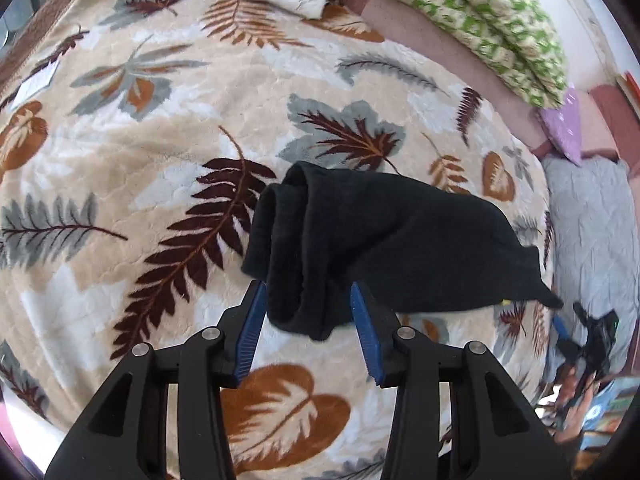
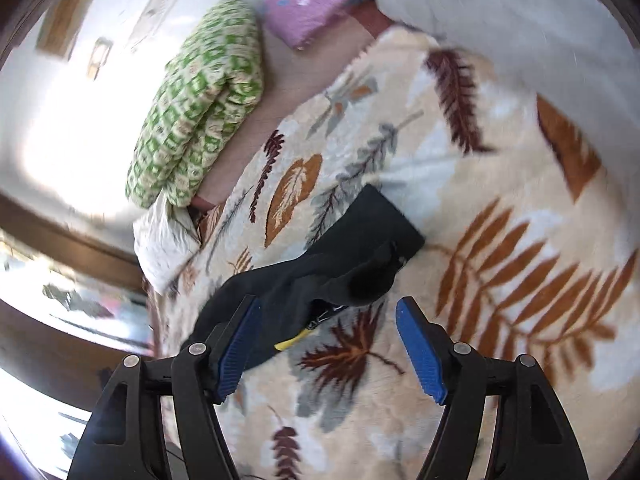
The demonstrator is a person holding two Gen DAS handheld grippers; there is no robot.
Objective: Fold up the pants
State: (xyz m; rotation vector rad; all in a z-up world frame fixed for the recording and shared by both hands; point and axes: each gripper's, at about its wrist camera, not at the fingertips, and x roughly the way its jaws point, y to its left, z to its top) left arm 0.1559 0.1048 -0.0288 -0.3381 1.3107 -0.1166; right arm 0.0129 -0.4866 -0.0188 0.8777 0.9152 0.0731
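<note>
Left wrist view has my left tongs point(image 1: 308, 312) pinched on a bunched-up fold of the black pants point(image 1: 380, 240). The blue pads press into the fabric from both sides, so the jaws are only as far apart as that thick wad lets them be. I'd say the grip is there to keep the stacked layers together while the rest drapes off toward the right, partly lifted over the leaf-print blanket point(image 1: 160, 140) on the bed.

Over in the right wrist view, my right tongs point(image 2: 328, 344) are spread wide with nothing between them. The left pad sits right against the edge of the pants point(image 2: 320, 276), but I don't think it's holding anything. That picture is blurry, so I can't swear to it. My guess is that side is free, ready to catch a loose end and flatten it.
</note>
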